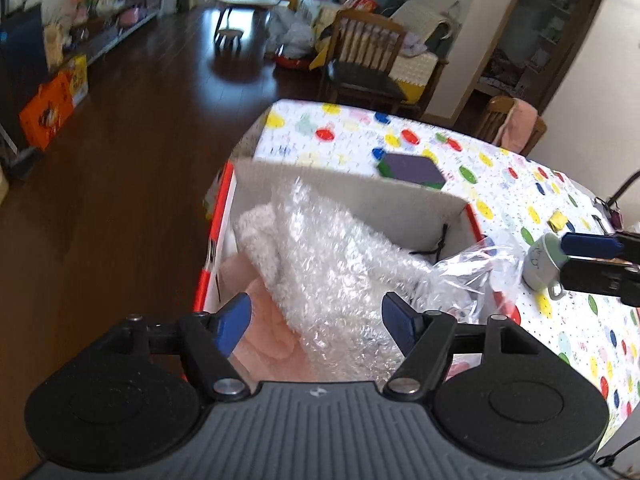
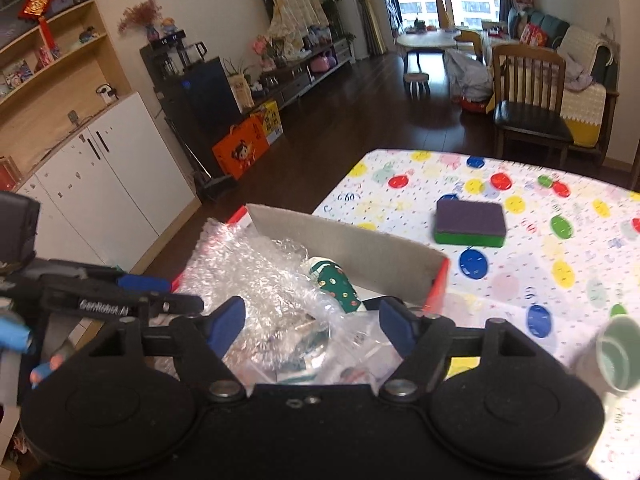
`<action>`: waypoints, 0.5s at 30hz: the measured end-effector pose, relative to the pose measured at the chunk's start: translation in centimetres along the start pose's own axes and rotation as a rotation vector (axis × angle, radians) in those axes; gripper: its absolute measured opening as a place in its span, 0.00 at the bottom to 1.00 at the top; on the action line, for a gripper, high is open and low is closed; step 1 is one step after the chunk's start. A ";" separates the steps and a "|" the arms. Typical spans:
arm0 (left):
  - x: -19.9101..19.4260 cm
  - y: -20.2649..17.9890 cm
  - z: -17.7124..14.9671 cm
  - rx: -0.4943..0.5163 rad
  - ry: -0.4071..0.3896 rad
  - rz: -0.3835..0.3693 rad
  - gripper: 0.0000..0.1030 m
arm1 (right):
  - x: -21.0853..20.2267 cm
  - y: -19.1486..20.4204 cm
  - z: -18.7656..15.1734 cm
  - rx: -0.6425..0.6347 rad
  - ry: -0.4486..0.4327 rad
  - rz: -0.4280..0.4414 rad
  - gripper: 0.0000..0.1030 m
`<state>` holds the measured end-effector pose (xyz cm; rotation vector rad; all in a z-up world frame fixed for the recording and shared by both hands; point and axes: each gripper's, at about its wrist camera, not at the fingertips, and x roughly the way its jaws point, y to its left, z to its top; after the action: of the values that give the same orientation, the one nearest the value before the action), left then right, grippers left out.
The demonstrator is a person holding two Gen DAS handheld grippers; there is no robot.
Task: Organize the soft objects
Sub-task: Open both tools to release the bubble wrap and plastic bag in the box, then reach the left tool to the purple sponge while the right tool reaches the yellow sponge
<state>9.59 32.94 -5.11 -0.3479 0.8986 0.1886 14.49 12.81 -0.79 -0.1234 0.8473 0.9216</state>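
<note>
While both tongs (image 1: 316, 322) (image 2: 313, 325) tilt downward (jaws apart), bubble wrap (image 1: 332, 256) lies below.

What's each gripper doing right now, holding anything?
Left gripper: open, nothing held, above the bubble wrap in the box.
Right gripper: open, nothing held, above the clear bag.

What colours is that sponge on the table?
The sponge is purple on top, green underneath; the right wrist view shows it best.
</note>
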 end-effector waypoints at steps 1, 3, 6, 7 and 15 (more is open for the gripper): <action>-0.5 -0.2 0.0 0.015 -0.014 0.002 0.70 | -0.9 0.0 -0.1 -0.008 -0.008 0.002 0.74; -1.7 -0.8 0.2 0.049 -0.043 0.009 0.70 | -2.8 0.0 -0.5 -0.026 -0.028 -0.008 0.78; -3.3 -1.9 0.6 0.089 -0.080 0.005 0.73 | -5.2 -0.3 -1.0 -0.041 -0.052 -0.029 0.80; -3.8 -2.3 0.8 0.099 -0.088 0.000 0.74 | -5.8 -0.5 -1.2 -0.040 -0.058 -0.042 0.82; -5.1 -7.2 2.8 0.201 -0.102 -0.079 0.78 | -9.8 -3.9 -2.1 0.022 -0.087 -0.130 0.87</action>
<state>10.70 27.17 2.06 -0.1841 0.7938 0.0421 13.06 3.08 3.56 -0.1173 0.7590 0.7901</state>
